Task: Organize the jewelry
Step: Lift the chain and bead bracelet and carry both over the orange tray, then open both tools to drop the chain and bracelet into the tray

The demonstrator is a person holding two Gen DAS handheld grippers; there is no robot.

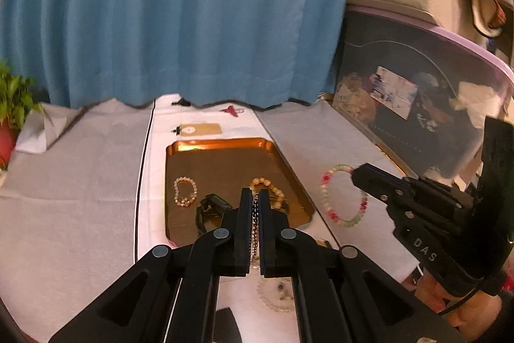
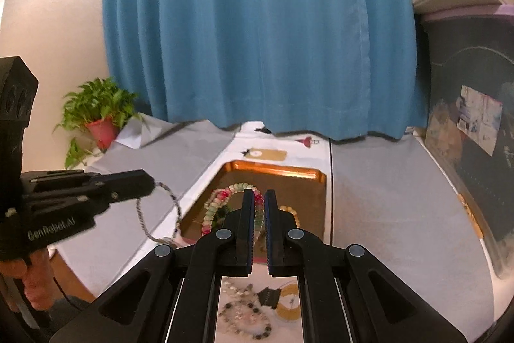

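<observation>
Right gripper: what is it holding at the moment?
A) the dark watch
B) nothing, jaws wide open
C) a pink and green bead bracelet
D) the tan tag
C: the right gripper is shut on the pink and green bead bracelet, which hangs as a loop from its tips; the dark watch lies in the gold tray.

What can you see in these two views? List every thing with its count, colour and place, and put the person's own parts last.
tray: 1, gold, centre of table
bracelets in tray: 2, pale beads, near end
watch: 1, dark, in tray
pink-green bracelet: 1, held by right gripper
cord bracelet: 1, dark, held by left gripper
tag: 1, tan, behind tray
curtain: 1, blue, behind table
plant: 1, green, red pot
bin: 1, clear, right
left gripper: black, shut
right gripper: black, shut
</observation>
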